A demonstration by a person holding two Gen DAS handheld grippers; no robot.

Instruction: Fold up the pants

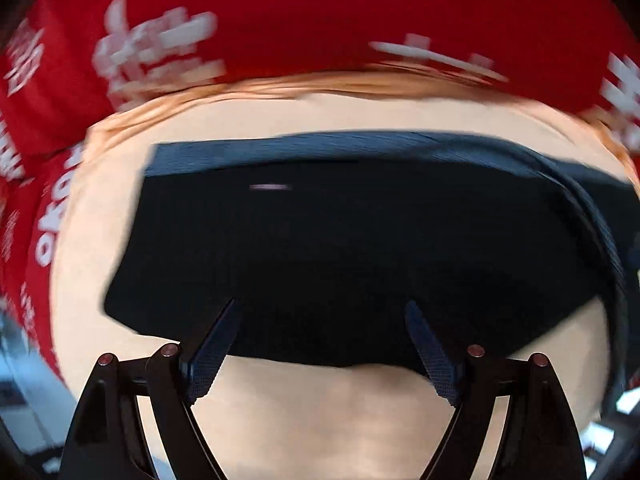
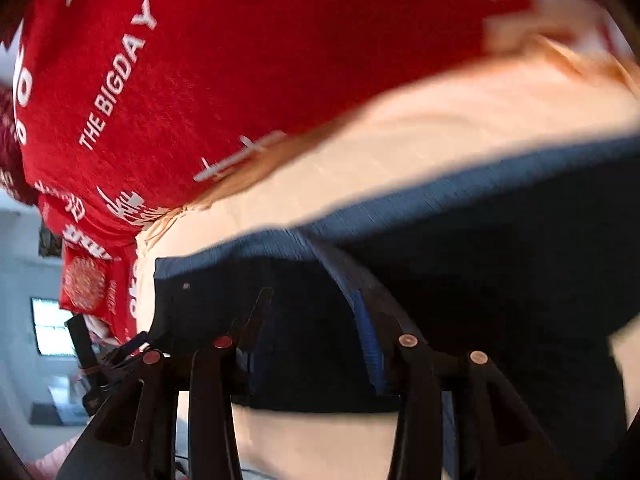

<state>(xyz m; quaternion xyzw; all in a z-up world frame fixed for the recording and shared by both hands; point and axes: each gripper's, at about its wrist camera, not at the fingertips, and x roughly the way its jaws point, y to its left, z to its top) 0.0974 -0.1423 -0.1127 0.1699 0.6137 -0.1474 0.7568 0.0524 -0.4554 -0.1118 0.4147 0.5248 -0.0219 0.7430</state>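
Observation:
Dark navy pants [image 1: 340, 240] lie folded flat on a cream sheet [image 1: 320, 420], filling the middle of the left wrist view. My left gripper [image 1: 320, 306] points down over their near edge, jaws wide open, nothing between the blue pads [image 1: 208, 360]. In the right wrist view the pants [image 2: 500, 280] spread to the right, and a raised blue ridge of cloth [image 2: 340, 272] runs toward my right gripper [image 2: 312, 300]. Its jaws stand partly apart over the dark cloth. No pad visibly presses on the cloth.
A red blanket with white lettering [image 1: 320, 20] [image 2: 220, 60] lies bunched along the far side of the sheet. At the left of the right wrist view are a bright window [image 2: 50, 326] and a black object [image 2: 86, 344] off the bed's edge.

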